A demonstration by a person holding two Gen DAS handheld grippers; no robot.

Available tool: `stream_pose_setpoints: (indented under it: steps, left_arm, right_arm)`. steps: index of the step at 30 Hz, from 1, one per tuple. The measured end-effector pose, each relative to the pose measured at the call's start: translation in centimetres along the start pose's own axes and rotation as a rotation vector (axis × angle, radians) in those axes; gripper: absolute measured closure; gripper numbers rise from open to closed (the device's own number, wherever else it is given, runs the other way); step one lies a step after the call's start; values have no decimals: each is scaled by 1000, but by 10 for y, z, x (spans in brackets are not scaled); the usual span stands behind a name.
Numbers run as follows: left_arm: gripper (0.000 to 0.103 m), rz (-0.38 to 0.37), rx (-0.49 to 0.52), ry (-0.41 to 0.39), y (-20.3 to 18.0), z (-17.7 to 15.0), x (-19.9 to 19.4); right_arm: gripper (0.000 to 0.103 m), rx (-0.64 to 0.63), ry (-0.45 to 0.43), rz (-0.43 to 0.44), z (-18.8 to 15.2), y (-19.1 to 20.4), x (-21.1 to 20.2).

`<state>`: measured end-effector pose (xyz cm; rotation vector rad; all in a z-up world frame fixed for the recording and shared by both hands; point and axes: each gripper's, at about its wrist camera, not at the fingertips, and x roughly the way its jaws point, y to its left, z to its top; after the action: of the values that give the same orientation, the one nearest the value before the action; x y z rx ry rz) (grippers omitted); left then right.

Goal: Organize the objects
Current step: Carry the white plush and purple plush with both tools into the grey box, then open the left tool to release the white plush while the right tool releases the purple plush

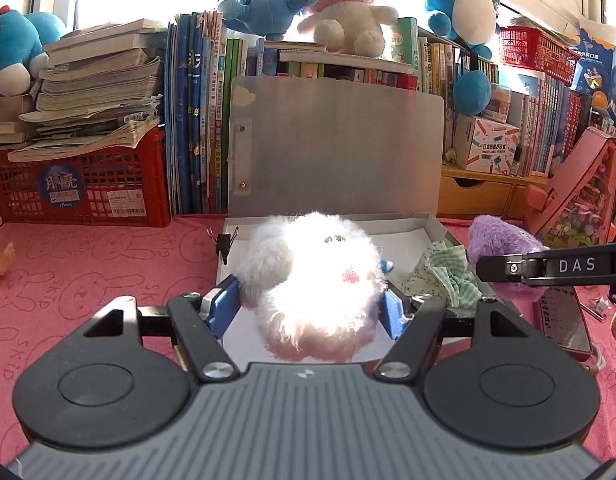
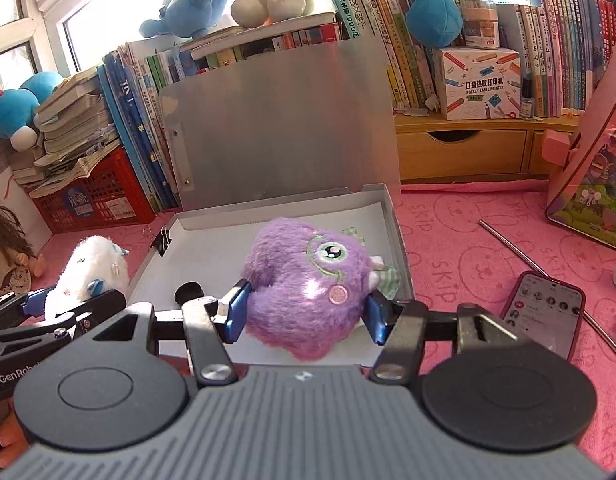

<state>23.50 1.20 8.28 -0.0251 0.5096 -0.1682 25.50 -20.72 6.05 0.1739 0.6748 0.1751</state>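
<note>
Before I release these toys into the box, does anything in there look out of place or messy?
A crumpled green checked cloth is bunched in the right corner of the open box, and a black binder clip is clamped on its left wall. A black round cap lies loose inside. Nothing looks damaged.

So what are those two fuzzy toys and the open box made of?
White toy and purple toy: long-pile plush, judging by the fluffy fibres, with embroidered-looking eyes. Box: probably thin metal, going by the lid's dull brushed-silver sheen, though coated card is possible.
</note>
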Motion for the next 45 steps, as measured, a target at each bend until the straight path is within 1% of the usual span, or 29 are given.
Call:
stream_pose_setpoints:
  steps: [5,10,13,18,21,26,31,35,38,42,45]
  left_arm:
    - [28,39,5,26,-1,7,39]
    - [28,33,-7,51,1,4,68]
    - [28,60,-7,69,1,1,82]
    - [28,66,0,100,2,-5,95]
    - [28,75,14,130,0,-10,103]
    - [28,77,13,162,1,-18,112]
    - [28,88,20,191,2,-22,117]
    - [28,91,21,216,3,-25,121]
    - [28,90,32,218,3,-26,121]
    - [25,91,16,215,5,-22,117]
    - [23,81,16,189,4,-17,107]
  right_arm:
    - [41,17,32,3,10,-5,31]
    - [40,21,59,-5,9,-7,55]
    - [45,22,74,-7,6,-7,65]
    - [55,10,101,-6,-2,-5,76]
    - [55,-16,107,-22,-8,-2,80]
    - [56,-24,110,-21,-15,-4,83]
    - [53,-10,106,-12,-15,-7,84]
    - [46,-6,101,-13,-15,-7,84]
    - [45,3,87,-5,-15,-8,81]
    - [37,24,60,29,-14,-11,72]
    - [33,34,26,52,-10,-13,60]
